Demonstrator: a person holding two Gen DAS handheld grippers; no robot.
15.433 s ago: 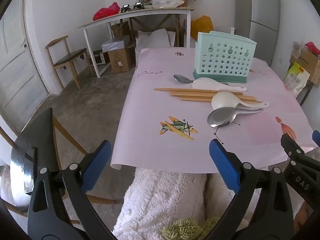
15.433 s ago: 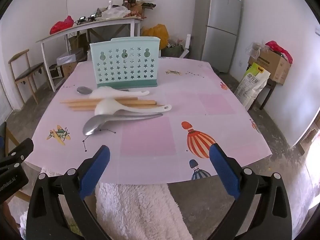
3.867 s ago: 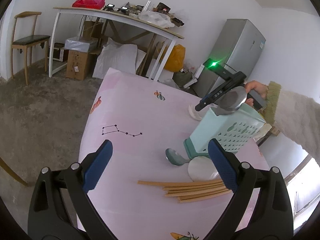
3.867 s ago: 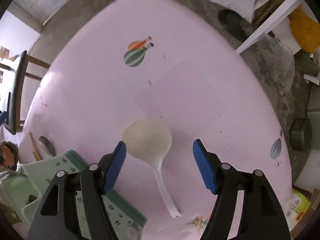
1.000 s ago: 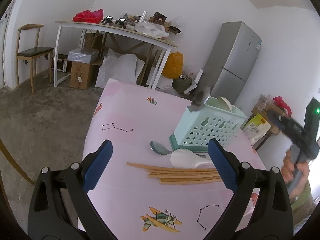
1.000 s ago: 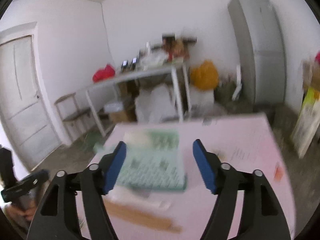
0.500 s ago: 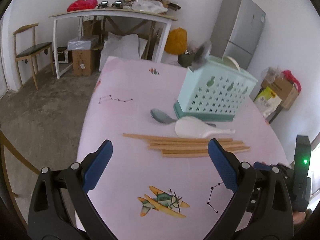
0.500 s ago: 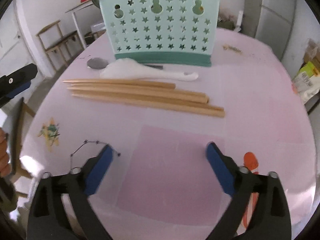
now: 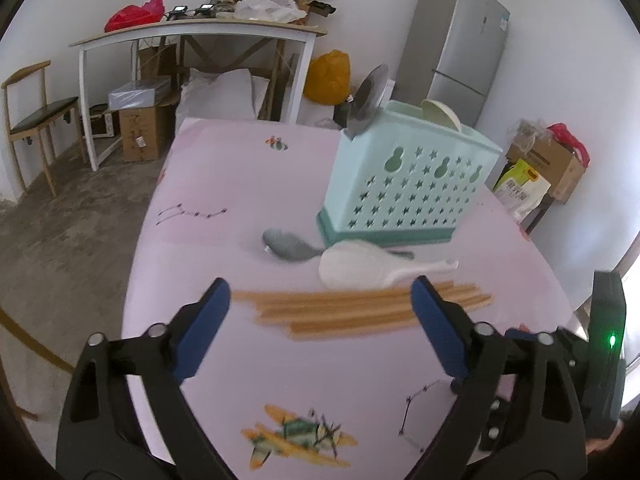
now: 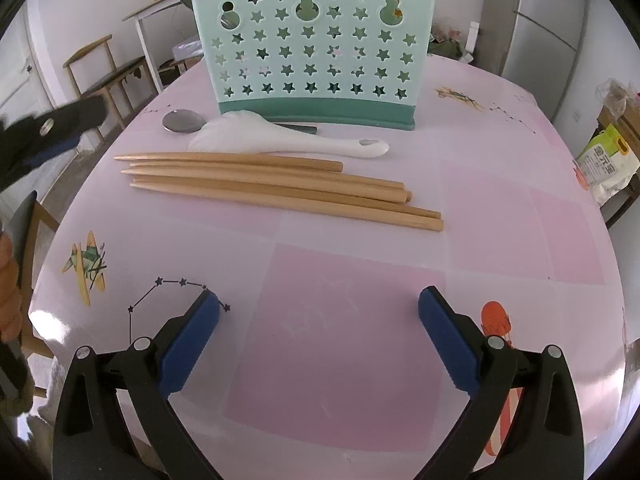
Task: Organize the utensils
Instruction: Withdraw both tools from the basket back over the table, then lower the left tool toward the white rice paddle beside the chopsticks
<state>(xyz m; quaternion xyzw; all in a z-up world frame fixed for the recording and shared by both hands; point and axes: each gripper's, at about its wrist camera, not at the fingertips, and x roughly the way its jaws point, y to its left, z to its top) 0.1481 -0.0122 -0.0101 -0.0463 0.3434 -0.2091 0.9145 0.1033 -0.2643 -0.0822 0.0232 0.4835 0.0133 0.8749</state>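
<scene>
the mint-green plastic utensil holder with star-shaped cutouts (image 10: 316, 48) stands upright toward the far side of the counter (image 10: 352, 320), which is covered with a pink printed cloth. two utensils already stand in it: a large metal ladle (image 9: 370, 96), its bowl poking above the rim at one end, and a white plastic spoon (image 9: 440, 114) whose bowl shows above the rim further along. so part of the sorting looks done.

the rest lies loose on the counter just in front of the holder. a small metal spoon (image 10: 184, 121) lies close to the holder's base, its handle running under a white plastic rice paddle (image 10: 276, 138) that lies across it. just nearer than those, four long wooden chopsticks (image 10: 280, 188) lie side by side in a loose bundle, tips pointing the same way. by my count that leaves the spoon, the paddle and the chopsticks to go in.

the left gripper (image 9: 320, 328) hovers over the counter's near edge, aimed at the chopsticks; its jaws are closing, though they stand wide and nothing is between them. the right gripper (image 10: 320, 336) is low over the pink cloth, short of the chopsticks, jaws spread fully and empty. judging by where both point, the chopsticks or the paddle seem the likely next pick.
</scene>
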